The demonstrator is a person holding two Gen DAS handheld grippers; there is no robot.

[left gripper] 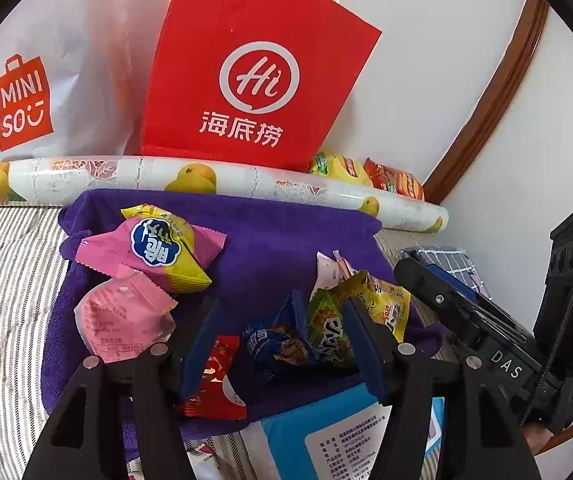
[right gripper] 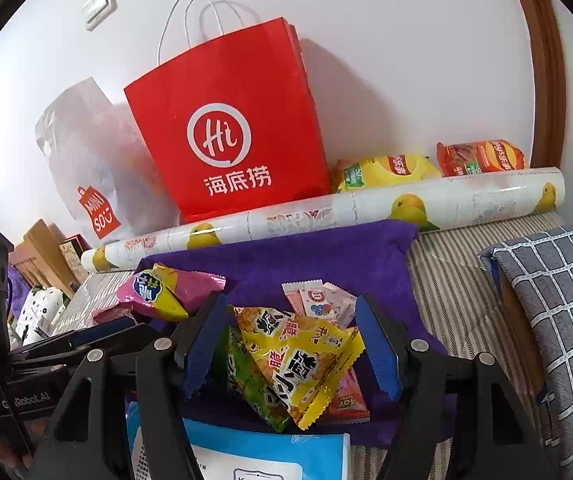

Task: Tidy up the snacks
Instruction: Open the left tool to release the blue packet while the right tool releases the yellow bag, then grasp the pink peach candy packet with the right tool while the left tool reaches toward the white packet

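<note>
Low in the frame, the left gripper [left gripper: 282, 344] stood half open around a blue crinkled snack packet [left gripper: 272, 346], apparently unpressed. The right gripper [right gripper: 292, 346] gaped beside a yellow triangular snack packet [right gripper: 306, 364] on the purple fleece cloth [right gripper: 306, 256], gripping nothing.

Red paper bag [left gripper: 254, 68]: white "Hi" in ring, "海底捞" under it. White plastic bag [left gripper: 66, 60], at 9 o'clock from red bag: red "MINISO" sign with smile. Right gripper body [left gripper: 504, 362], at 4 o'clock in left view: "DAS". Left gripper body [right gripper: 14, 396], at 8 o'clock in right view: "Robot.AI". Pink packet [right gripper: 350, 402]: "TOY" upside down.
</note>
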